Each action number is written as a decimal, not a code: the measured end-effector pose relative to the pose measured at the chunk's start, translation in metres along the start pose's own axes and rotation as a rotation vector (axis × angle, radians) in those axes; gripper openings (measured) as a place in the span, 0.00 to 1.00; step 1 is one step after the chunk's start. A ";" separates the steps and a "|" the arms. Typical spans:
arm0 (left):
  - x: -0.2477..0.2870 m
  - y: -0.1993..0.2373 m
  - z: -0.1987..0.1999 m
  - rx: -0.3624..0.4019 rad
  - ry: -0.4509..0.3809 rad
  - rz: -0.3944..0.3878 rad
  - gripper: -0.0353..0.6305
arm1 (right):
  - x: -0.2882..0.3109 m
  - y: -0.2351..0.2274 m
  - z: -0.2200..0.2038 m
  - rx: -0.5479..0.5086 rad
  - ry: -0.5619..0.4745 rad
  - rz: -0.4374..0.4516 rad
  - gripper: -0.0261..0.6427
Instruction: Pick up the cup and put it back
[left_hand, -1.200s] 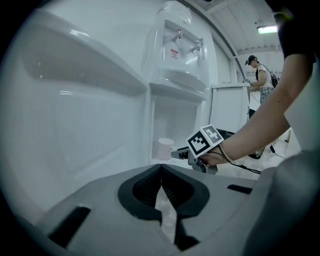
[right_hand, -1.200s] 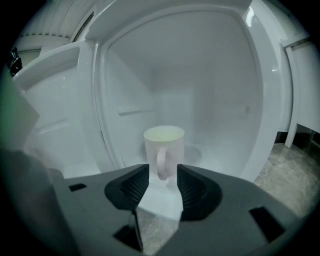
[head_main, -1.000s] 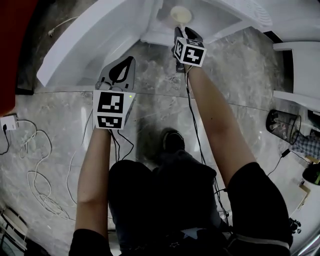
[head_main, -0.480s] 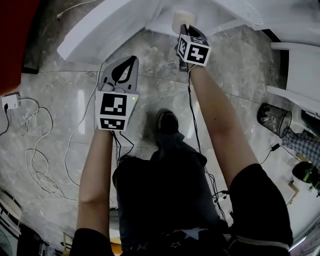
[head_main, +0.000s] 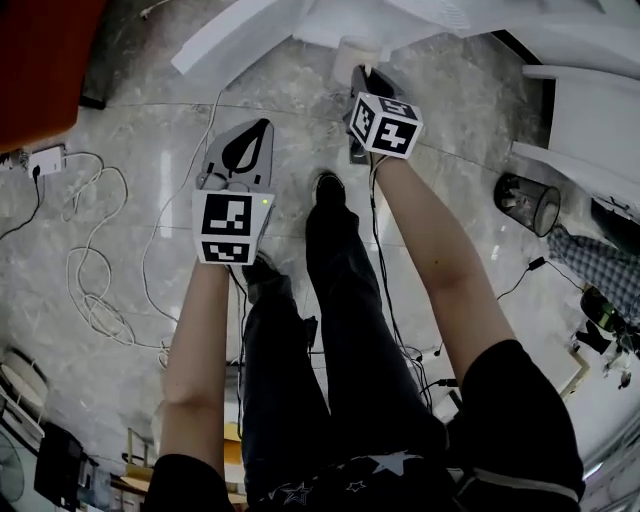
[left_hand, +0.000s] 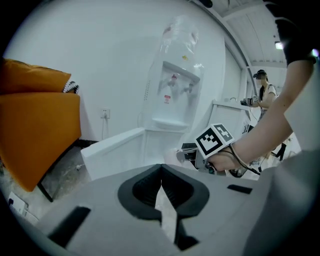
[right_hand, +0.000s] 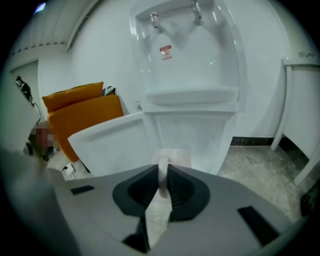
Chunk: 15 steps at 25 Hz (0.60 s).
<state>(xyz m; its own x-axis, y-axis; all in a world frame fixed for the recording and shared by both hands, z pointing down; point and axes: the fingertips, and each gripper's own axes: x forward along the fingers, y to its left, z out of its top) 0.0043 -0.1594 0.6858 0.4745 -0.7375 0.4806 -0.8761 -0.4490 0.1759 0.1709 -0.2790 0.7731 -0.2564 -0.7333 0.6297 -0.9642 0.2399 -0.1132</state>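
A pale paper cup (right_hand: 175, 156) hangs in front of the white water dispenser (right_hand: 192, 70), off its drip tray (right_hand: 190, 96). My right gripper (right_hand: 163, 169) is shut on the cup's near wall, which stands pinched between the two dark pads. In the head view the cup (head_main: 358, 50) shows just beyond the right gripper (head_main: 362, 78), above the marble floor. My left gripper (head_main: 258, 130) hovers lower and to the left, jaws shut on nothing. The left gripper (left_hand: 161, 170) looks toward the dispenser (left_hand: 175, 90) and the right gripper (left_hand: 197, 155).
A low white box (right_hand: 107, 142) lies left of the dispenser, orange cushions (right_hand: 82, 107) behind it. Cables (head_main: 95, 270) and a power strip (head_main: 45, 160) trail over the floor at left. A waste bin (head_main: 528, 205) and white furniture legs (right_hand: 282, 100) stand at right. Another person (left_hand: 263, 92) is far off.
The right gripper has closed on the cup and drawn it back from the dispenser tray. The person has stepped back, so the dispenser has slid toward the top edge of the head view.
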 end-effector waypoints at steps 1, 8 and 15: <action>-0.012 -0.003 0.006 0.001 0.003 0.004 0.07 | -0.013 0.006 0.005 -0.005 -0.002 0.007 0.11; -0.107 -0.030 0.059 -0.037 -0.018 -0.031 0.07 | -0.109 0.041 0.046 -0.031 -0.024 0.022 0.11; -0.199 -0.037 0.105 -0.032 -0.013 -0.007 0.07 | -0.210 0.070 0.094 -0.083 -0.066 0.055 0.11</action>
<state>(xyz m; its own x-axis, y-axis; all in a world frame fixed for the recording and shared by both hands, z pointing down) -0.0486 -0.0485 0.4933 0.4815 -0.7412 0.4677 -0.8750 -0.4376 0.2071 0.1511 -0.1683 0.5610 -0.3152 -0.7572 0.5721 -0.9404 0.3305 -0.0807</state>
